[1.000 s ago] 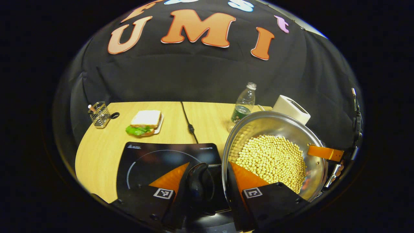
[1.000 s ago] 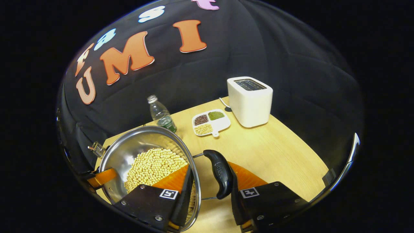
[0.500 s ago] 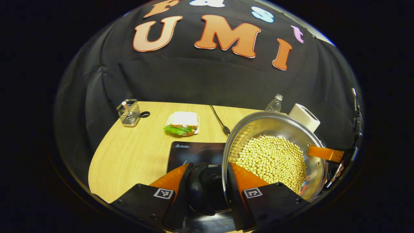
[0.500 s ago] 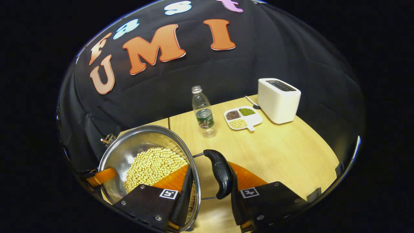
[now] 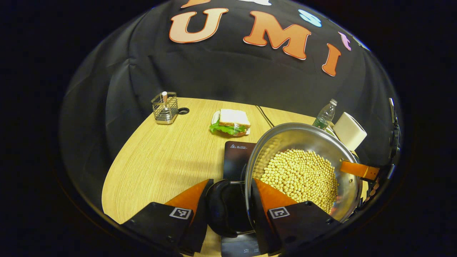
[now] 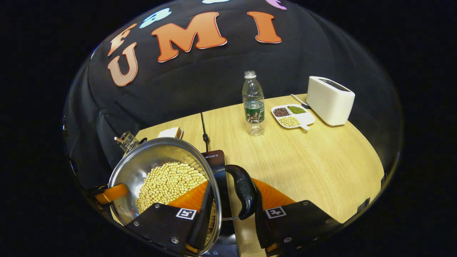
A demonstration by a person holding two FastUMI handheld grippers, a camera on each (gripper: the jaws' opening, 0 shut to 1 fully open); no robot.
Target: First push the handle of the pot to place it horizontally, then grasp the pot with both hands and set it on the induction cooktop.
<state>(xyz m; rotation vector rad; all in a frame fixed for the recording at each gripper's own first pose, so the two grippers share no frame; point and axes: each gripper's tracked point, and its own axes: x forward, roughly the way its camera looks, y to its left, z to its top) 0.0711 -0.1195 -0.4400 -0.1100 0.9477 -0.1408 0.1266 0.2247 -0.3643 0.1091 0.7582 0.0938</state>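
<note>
We have the pot (image 5: 303, 171) by both side handles, and its steel bowl sits at about 2 o'clock in the left gripper view and 9 o'clock in the right gripper view. The left gripper (image 5: 228, 194) has its fingers narrowed around the dark left handle (image 5: 219, 207), one finger outside it and one against the pot wall. The right gripper (image 6: 232, 196) does the same on the right handle (image 6: 244, 191). Whether each pair truly presses, we cannot tell for certain.

The pot is rigid polished steel, likely slick, and loaded with loose beans (image 6: 167, 184), so we judge it heavy and prone to spill if tipped. The handles are the right hold, and we should keep it level.

Just beneath and beyond the pot lies the induction cooktop (image 5: 237, 157), its edge peeking out at 12 o'clock from the left handle. We cannot tell whether the pot rests on it yet.

Farther off stand a sandwich (image 5: 231, 122), a wire caddy (image 5: 164, 107), a water bottle (image 6: 253, 103), a divided dish (image 6: 292, 116) and a toaster (image 6: 330, 100), all well apart on the table (image 6: 321, 160). A cable (image 6: 204, 134) runs back from the cooktop. Nothing blocks the way.
</note>
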